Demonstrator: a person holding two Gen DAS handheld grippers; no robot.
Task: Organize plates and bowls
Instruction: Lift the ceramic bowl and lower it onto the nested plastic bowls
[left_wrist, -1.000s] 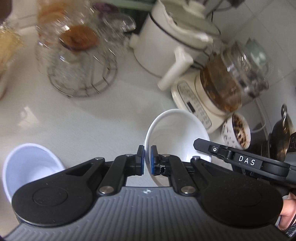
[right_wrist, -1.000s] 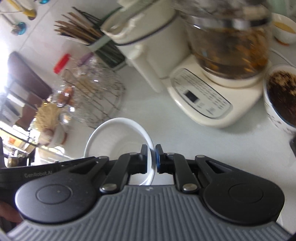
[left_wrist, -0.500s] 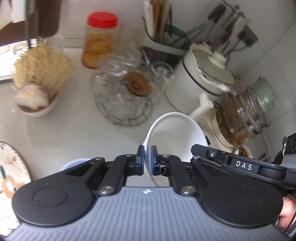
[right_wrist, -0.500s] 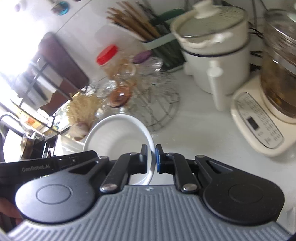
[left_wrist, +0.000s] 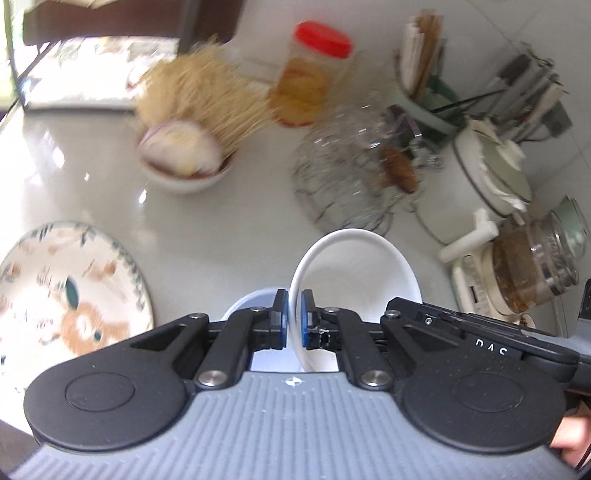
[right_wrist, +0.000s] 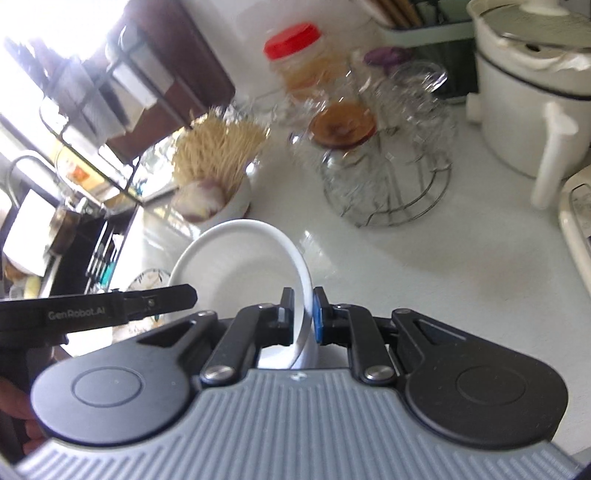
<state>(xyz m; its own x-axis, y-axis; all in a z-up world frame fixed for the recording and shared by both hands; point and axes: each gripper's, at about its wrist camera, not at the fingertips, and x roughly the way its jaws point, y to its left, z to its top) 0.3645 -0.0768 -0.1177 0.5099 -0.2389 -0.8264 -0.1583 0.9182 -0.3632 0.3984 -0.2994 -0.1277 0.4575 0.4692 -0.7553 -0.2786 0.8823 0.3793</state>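
My left gripper (left_wrist: 292, 319) is shut on the left rim of a white bowl (left_wrist: 354, 277), held above the counter. My right gripper (right_wrist: 303, 317) is shut on the right rim of the same white bowl (right_wrist: 236, 266). A second pale bowl (left_wrist: 247, 306) lies just below the left fingers, mostly hidden. A patterned plate (left_wrist: 62, 288) with a deer print lies on the counter at the left; its edge also shows in the right wrist view (right_wrist: 147, 280).
A bowl of garlic and dry noodles (left_wrist: 184, 155), a red-lidded jar (left_wrist: 314, 77), a wire rack of glasses (left_wrist: 354, 177), a white pot (left_wrist: 487, 177), a glass kettle (left_wrist: 535, 266) and a utensil holder (left_wrist: 424, 88) stand on the white counter (left_wrist: 229, 221).
Both grippers have carried the white bowl leftward and back over the counter. The kettle has slid to the right edge, and the patterned plate and noodle bowl have come into view.
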